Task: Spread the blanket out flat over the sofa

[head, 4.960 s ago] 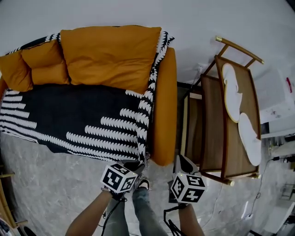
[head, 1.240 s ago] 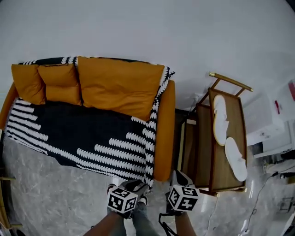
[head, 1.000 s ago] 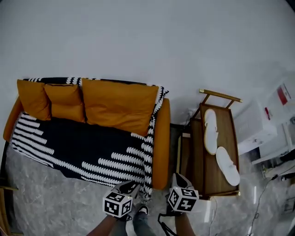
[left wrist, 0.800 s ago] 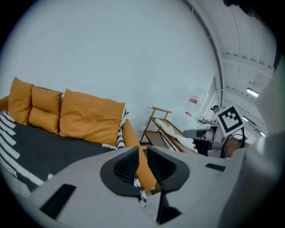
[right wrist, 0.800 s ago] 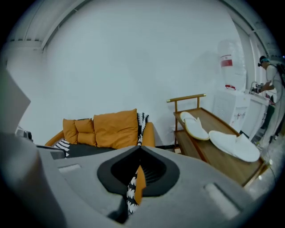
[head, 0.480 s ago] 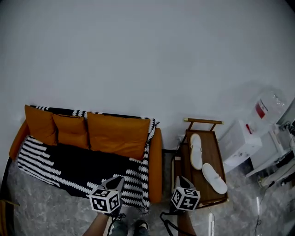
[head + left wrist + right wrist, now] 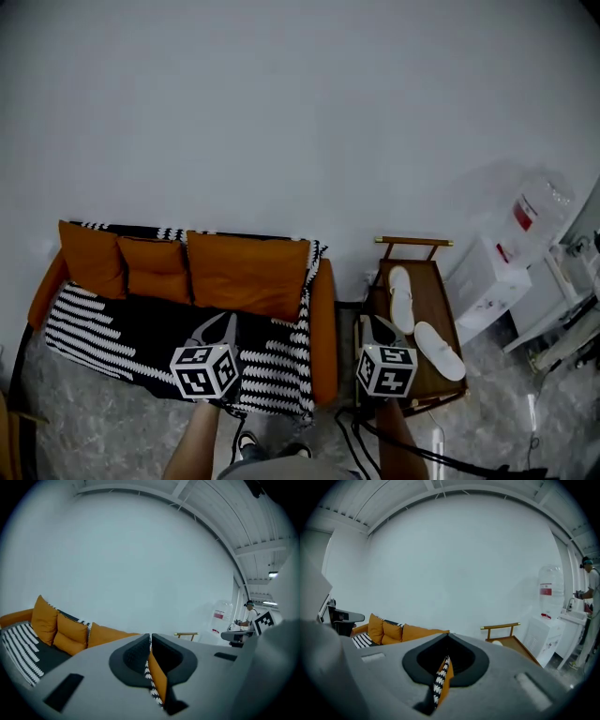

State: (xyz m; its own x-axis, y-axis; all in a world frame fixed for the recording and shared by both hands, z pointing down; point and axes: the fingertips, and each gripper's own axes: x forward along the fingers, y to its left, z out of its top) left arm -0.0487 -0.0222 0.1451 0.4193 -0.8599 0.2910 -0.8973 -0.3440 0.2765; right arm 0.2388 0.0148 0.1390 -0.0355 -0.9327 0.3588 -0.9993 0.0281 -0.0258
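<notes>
The black blanket point(image 7: 141, 328) with white zigzag stripes lies over the orange sofa's point(image 7: 323, 328) seat, runs up behind the cushions point(image 7: 248, 277) and hangs down at the front and by the right arm. My left gripper point(image 7: 225, 319) hovers in front of the sofa. Its jaws are closing, tips nearly together, with nothing between them point(image 7: 150, 637). My right gripper point(image 7: 367, 323) hangs by the sofa's right arm, shut and empty point(image 7: 448, 634). Both stand apart from the blanket.
A wooden trolley point(image 7: 422, 375) with two white slippers point(image 7: 401, 298) stands right of the sofa. Beyond it are a white cabinet point(image 7: 487, 281) and a water dispenser point(image 7: 534, 211). Cables point(image 7: 422, 455) trail on the marble floor. A person point(image 7: 590, 588) stands far right.
The head view has tilted up, so more wall shows and the sofa looks smaller. Both grippers have risen in front of the sofa, and the left one's jaws have closed.
</notes>
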